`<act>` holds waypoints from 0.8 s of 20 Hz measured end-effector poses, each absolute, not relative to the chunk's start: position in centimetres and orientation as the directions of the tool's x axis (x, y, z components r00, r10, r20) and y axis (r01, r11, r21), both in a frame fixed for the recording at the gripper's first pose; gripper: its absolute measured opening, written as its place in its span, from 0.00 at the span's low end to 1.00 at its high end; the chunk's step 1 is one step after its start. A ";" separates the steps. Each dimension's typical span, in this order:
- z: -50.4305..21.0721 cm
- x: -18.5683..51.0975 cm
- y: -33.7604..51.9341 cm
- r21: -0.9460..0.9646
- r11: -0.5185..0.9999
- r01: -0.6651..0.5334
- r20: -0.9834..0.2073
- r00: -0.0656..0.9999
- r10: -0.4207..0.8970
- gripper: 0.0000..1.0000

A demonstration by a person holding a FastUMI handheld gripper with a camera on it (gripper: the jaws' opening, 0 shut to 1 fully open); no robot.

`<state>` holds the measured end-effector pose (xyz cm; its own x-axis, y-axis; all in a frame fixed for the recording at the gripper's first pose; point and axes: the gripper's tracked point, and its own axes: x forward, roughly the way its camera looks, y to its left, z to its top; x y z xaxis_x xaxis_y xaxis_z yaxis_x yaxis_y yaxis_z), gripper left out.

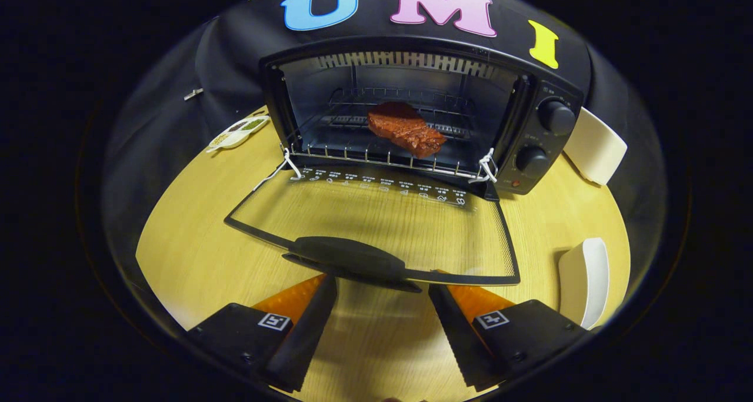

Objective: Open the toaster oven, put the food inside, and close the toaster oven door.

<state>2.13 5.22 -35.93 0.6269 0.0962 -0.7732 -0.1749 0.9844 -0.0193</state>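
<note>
Now the food [406, 129] already lies on the wire rack [382, 155] inside the toaster oven [412, 108], well beyond the fingers, so by my reading the step in hand is the last one — closing the door. The glass door [376, 213] hangs fully dropped, flat out toward the gripper [382, 290], and its black handle [350, 258] sits just ahead of the fingertips, a little toward the left finger [309, 314].

The jaws stand released, wide apart, grasping nothing; bare wooden table [194, 255] shows between them. Whether the fingertips touch the handle's underside I cannot tell, since the handle overlaps them.

To do this well, I would not clamp the handle at all. The better way is probably to slip the fingertips under the door's front edge and lift, letting the door swing up on its hinge — following its arc, not pushing straight in, which could shove the whole oven back toward the booth wall. Centre the push on the handle so the door does not twist. The white cords [487, 168] at the hinge corners look slack; they could catch as the door rises, so a slow finish is wise.

A white dish [582, 281] lies just to the right of the right finger [453, 325]; a seasoning tray [238, 132] sits far beyond the left finger, beside the oven.
</note>
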 end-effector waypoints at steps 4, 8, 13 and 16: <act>-33.7 3.0 5.1 -0.038 0.979 -0.202 -0.750 0.653 0.106 0.98; -31.3 3.5 5.3 -0.029 0.977 -0.213 -0.729 0.673 0.125 0.98; -27.8 5.5 5.4 -0.038 0.974 -0.225 -0.676 0.723 0.141 0.97; -26.3 7.2 5.6 -0.014 0.974 -0.225 -0.655 0.739 0.161 0.97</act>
